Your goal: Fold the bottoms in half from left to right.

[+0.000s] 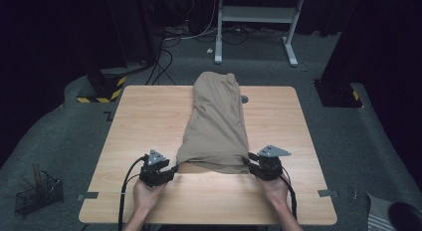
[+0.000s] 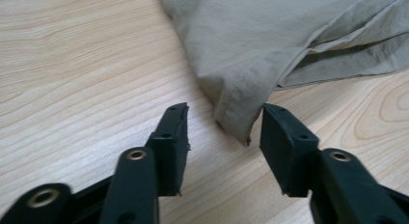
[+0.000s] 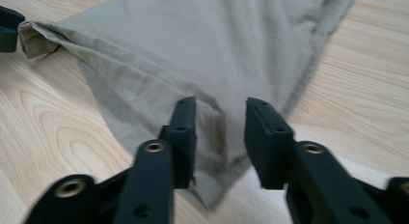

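Down the middle of the wooden table [image 1: 144, 116]: tan folded garment [image 1: 217, 121], long and narrow, far end hanging just over the far edge, near end short of the near edge

At the garment's near left corner: left gripper [image 1: 173, 169], held in the left hand [image 1: 148, 192], jaws spread; in the left gripper view the hemmed corner [image 2: 235, 121] pokes into the gap between the two black pads, closer to the right pad, not pressed by either

At the garment's near right corner: right gripper [image 1: 248, 163], held in the right hand [image 1: 275, 189], jaws spread; in the right gripper view the cloth corner [image 3: 217, 185] lies under and between the pads, loose, not pinched

Off the table, left of its near left corner on the grey floor: wire basket [image 1: 39, 193]

Beyond the far edge: white frame [image 1: 259, 14] and loose cables [image 1: 166, 57]
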The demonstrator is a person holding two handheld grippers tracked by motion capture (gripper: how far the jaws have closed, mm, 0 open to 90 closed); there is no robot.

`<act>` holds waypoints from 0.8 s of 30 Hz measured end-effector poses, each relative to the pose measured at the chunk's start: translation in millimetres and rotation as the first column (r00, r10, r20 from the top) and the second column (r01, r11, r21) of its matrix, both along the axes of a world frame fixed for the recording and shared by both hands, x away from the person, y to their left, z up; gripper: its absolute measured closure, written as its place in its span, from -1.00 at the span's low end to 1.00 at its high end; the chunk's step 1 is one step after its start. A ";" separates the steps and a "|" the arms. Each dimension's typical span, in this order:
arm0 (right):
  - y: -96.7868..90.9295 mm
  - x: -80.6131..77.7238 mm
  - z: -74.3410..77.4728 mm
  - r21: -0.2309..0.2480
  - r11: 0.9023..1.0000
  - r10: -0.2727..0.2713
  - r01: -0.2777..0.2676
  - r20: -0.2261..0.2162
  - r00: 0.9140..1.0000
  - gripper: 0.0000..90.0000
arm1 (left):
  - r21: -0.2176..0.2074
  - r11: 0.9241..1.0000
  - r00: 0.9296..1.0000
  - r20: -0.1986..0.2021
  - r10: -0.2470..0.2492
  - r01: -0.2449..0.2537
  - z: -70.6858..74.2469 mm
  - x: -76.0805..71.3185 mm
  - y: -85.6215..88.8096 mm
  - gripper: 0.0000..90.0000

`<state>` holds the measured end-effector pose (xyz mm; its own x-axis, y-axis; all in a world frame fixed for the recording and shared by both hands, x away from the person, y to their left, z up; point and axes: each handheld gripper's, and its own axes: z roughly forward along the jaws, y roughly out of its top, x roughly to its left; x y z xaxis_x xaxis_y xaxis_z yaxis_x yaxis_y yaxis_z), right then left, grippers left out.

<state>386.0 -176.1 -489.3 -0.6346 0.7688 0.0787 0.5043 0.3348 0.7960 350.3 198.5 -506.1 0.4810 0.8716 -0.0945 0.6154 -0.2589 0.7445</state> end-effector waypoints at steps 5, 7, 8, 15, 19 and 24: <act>11.1 13.6 -8.8 -0.021 0.999 0.041 -0.042 -0.062 0.997 0.80 | 0.036 0.998 0.999 -0.019 -0.044 0.045 -5.5 5.8 -7.4 0.86; 9.9 9.6 -10.0 -0.038 0.997 0.057 -0.060 -0.061 0.996 0.94 | 0.066 0.996 0.998 -0.022 -0.067 0.068 -6.3 0.2 -7.7 1.00; 8.1 5.9 -10.6 -0.051 0.996 0.065 -0.068 -0.058 0.996 0.95 | 0.071 0.994 0.997 -0.033 -0.076 0.078 -6.6 -2.4 -6.3 1.00; -9.0 -12.2 -18.8 -0.062 0.996 0.067 -0.071 -0.063 0.996 0.92 | 0.077 0.993 0.996 -0.038 -0.084 0.086 -6.1 -16.9 4.9 0.78; -6.7 -14.0 -17.1 -0.075 0.993 0.084 -0.087 -0.050 0.995 0.75 | 0.013 0.999 0.998 -0.037 -0.046 0.046 -0.8 -5.4 7.9 0.33; -14.3 -15.2 -5.9 -0.004 0.999 0.051 -0.051 -0.016 0.999 0.46 | -0.045 0.999 0.999 -0.049 0.015 -0.017 5.2 18.9 4.8 -0.02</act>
<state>370.8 -190.3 -495.1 -0.6720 0.7356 0.0856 0.4986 0.3639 0.7867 369.2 203.3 -500.9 0.4613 0.8732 -0.1572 0.6548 -0.2155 0.7244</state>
